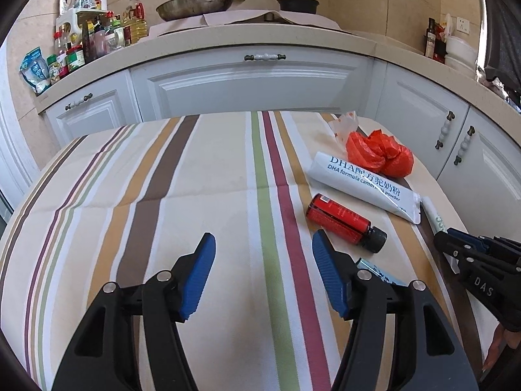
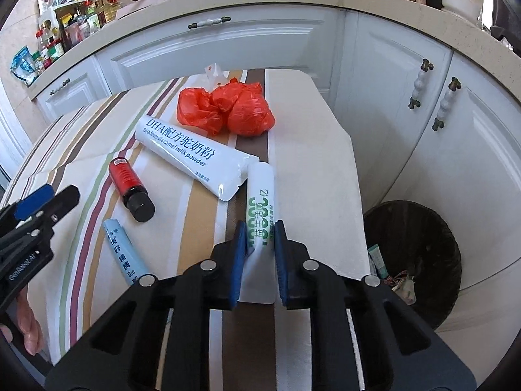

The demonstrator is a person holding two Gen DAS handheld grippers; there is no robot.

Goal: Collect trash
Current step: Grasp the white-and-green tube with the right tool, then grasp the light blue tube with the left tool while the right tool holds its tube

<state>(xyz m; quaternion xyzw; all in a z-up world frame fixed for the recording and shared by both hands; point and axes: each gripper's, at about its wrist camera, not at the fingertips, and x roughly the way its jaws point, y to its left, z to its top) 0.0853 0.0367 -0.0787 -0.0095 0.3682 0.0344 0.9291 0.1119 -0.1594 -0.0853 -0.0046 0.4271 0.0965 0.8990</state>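
Right gripper [image 2: 260,254]: jaws narrow, blue pads clamped on the near end of a white sachet [image 2: 260,192] with green print; the sachet lies flat on the striped cloth [image 2: 312,169] near the table's right edge, its far end touching the big white sachet [image 2: 192,156] printed "DHA formula camel milk powder". Left gripper [image 1: 263,277]: jaws about half open, nothing between the pads, hanging over bare cloth [image 1: 162,195]. Other trash on the table: a red bottle [image 2: 130,189] with black cap on its side, a pale blue sachet [image 2: 125,254] nearest the camera, and a crumpled red bag [image 2: 228,107] at the far end with a clear wrapper [image 2: 213,75] behind it. Only the right wrist view shows the dark bin [image 2: 420,254] on the floor just beside the table's right edge, with some scraps already inside, and the grip itself. The left wrist view shows the right gripper [image 1: 439,238] side-on at the frame's right edge, with just a sliver of the green-print sachet [image 1: 434,215] ahead of it.
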